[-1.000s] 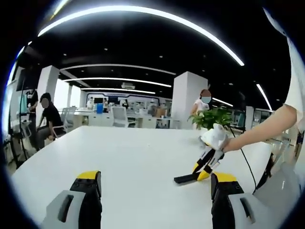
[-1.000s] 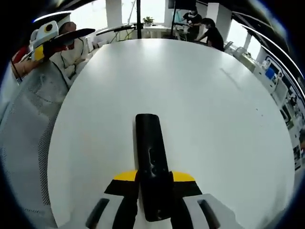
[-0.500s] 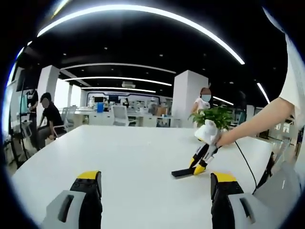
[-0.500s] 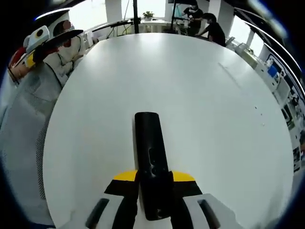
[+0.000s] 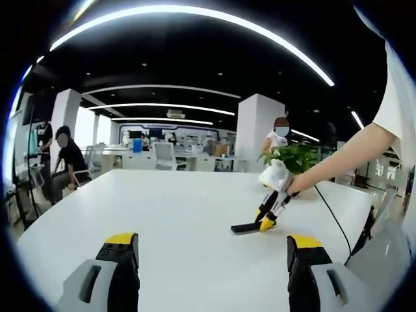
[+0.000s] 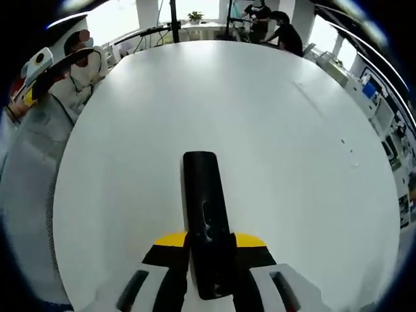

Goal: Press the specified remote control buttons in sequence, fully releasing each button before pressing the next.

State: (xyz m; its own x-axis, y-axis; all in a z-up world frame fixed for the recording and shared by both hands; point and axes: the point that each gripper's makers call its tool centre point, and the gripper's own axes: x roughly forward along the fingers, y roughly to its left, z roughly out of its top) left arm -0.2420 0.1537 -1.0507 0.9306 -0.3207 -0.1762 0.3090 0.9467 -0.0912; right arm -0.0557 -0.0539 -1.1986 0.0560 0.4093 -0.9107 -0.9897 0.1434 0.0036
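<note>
A black remote control (image 6: 205, 208) sticks forward out of my right gripper (image 6: 209, 242), whose jaws are shut on its near end; small buttons show on its top face. In the left gripper view the same remote (image 5: 244, 228) hangs low over the white table (image 5: 169, 208), nose down, gripped by the right gripper (image 5: 268, 212) in a person's outstretched hand. Whether its tip touches the table I cannot tell. My left gripper (image 5: 213, 257) stands open over the near table edge, with nothing between its yellow-tipped fingers (image 5: 120, 242). The left gripper (image 6: 49, 65) also appears at the upper left of the right gripper view.
A potted plant (image 5: 296, 159) and a black cable (image 5: 335, 218) are at the table's far right. A grey mesh chair (image 6: 26, 169) stands at the near edge. People sit at the far left (image 5: 68, 162), and one stands behind the plant. The broad table (image 6: 273, 130) spreads ahead.
The right gripper has carried the remote farther out over the table, leftward in the left gripper view. The left gripper has stayed still and open.
</note>
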